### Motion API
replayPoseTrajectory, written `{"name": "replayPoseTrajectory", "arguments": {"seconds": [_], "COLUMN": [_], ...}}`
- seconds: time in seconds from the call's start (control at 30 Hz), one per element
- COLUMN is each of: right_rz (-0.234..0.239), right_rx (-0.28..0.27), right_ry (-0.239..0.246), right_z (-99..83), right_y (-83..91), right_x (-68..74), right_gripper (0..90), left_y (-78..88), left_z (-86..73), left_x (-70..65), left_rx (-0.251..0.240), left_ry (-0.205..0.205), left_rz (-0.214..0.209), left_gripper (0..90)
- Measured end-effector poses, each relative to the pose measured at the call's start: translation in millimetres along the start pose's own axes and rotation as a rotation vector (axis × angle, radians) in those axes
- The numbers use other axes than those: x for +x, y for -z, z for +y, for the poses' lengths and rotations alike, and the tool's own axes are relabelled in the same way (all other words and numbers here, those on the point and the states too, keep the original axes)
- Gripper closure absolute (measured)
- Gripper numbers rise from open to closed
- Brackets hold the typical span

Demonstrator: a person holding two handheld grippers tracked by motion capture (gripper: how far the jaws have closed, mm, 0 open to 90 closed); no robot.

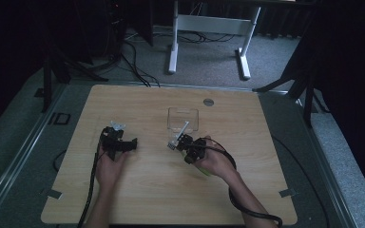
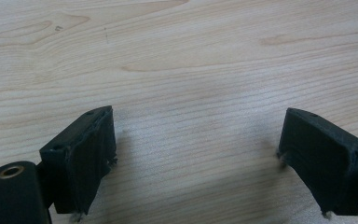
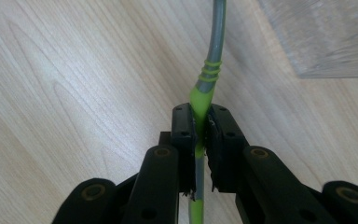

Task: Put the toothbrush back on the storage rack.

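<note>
Fingers of the right gripper (image 3: 200, 130) are clamped on a slim grey-and-lime-green toothbrush handle (image 3: 210, 70), held just above the pale wood-grain worktop (image 1: 147, 185) near its middle. Fingers of the left gripper (image 2: 196, 158) stand wide apart with nothing between them, low over bare worktop. No legible writing or brand marks appear anywhere. One clear, square plastic container (image 1: 183, 118) sits just beyond the toothbrush; its contents cannot be made out.

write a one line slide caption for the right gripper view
Right tongs shut on the green grip of a grey-handled utensil above the wooden table, a clear container at upper right.
</note>
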State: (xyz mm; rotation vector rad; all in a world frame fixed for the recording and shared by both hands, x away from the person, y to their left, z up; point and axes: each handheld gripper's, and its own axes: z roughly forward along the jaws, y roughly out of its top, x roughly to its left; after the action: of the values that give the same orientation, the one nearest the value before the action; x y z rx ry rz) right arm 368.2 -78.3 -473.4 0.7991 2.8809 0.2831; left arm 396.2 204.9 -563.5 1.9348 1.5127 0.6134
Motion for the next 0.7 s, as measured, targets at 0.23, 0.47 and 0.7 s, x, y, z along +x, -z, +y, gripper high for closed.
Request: {"name": "replayPoseTrajectory", "arguments": {"seconds": [0.23, 0.47, 0.7], "right_rz": [-0.005, -0.007, -0.008], "right_rx": [-0.034, -0.064, -0.109], "right_ry": [-0.018, -0.035, -0.061], "right_z": [-0.8, -1.7, -3.0], "right_y": [7.4, 13.3, 19.1], "right_x": [-5.5, -10.1, -14.8], "right_gripper": [82.0, 82.0, 82.0], "left_y": [0.0, 0.0, 0.1], "left_z": [0.0, 0.0, 0.1], "left_x": [0.0, 0.0, 0.0], "left_rx": [0.000, 0.000, 0.002], "left_ry": [0.000, 0.000, 0.000], "left_rz": [0.000, 0.000, 0.000], "left_gripper": [11.4, 11.4, 11.4]}}
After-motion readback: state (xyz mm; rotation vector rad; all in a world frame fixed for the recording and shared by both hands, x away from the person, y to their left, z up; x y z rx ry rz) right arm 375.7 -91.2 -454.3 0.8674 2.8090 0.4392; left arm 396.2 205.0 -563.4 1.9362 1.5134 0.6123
